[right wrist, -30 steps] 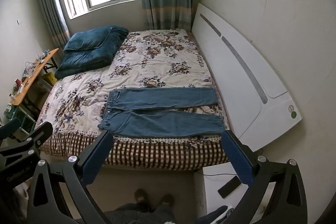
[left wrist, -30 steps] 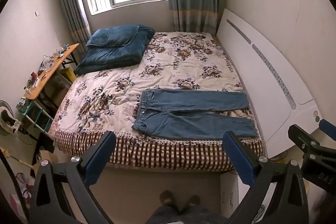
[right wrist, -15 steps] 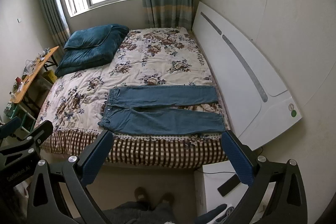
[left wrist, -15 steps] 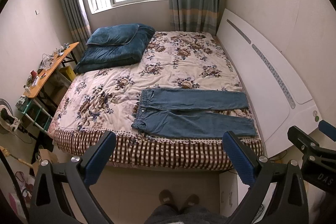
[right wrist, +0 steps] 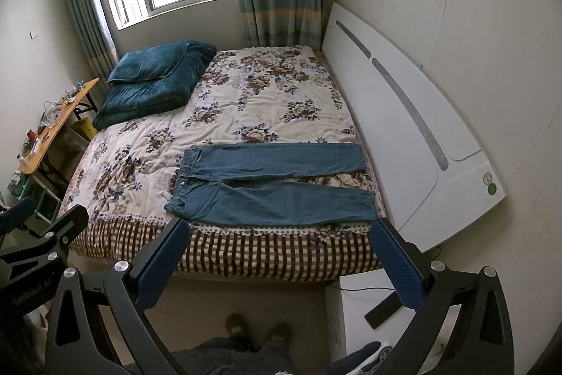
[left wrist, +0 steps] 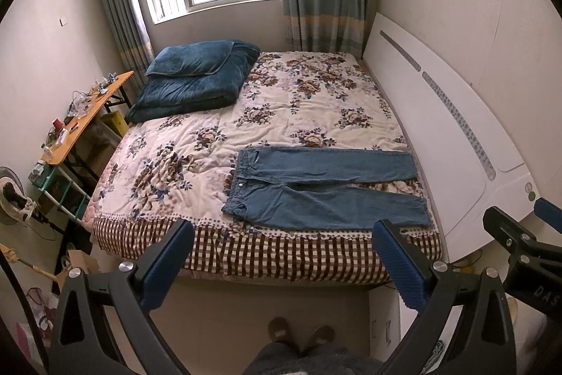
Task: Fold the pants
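I hold both tools high and clear of the bed [left wrist: 246,255]: left tool [left wrist: 281,262] and right tool [right wrist: 277,259] spread apart, empty. The pants [left wrist: 326,188] lie flat along the near edge, waistband left, 2 legs right, ready for folding.

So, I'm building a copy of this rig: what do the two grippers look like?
Each gripper, left and right, has a black frame with triangular cut-outs, silver bolts, and two fingers with blue ribbed pads. White lettering marks the bodies. No cables show.
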Demonstrator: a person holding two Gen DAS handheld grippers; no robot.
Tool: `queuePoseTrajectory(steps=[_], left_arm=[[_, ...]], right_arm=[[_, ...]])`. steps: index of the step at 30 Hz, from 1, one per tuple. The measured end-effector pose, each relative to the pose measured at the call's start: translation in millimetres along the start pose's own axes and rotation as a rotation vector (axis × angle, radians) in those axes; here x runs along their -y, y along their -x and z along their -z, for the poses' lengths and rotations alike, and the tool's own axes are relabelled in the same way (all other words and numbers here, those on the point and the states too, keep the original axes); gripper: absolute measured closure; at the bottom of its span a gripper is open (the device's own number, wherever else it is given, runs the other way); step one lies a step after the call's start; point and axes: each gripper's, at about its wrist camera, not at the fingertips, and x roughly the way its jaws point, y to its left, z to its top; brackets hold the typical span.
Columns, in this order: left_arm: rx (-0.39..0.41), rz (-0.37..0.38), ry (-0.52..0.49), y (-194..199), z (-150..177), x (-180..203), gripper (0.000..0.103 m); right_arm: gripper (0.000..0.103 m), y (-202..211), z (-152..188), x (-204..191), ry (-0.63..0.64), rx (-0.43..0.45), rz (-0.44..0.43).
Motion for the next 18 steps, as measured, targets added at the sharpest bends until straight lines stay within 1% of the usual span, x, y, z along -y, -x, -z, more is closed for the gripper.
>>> queuePoseTrajectory(steps=[18], left_arm=[[-0.001,-0.002,-0.001,1.2,-1.8,-1.5,0.0]], right_arm=[[0.0,-1.3,-1.4,0.9,-0.003,-0.002,0.0]])
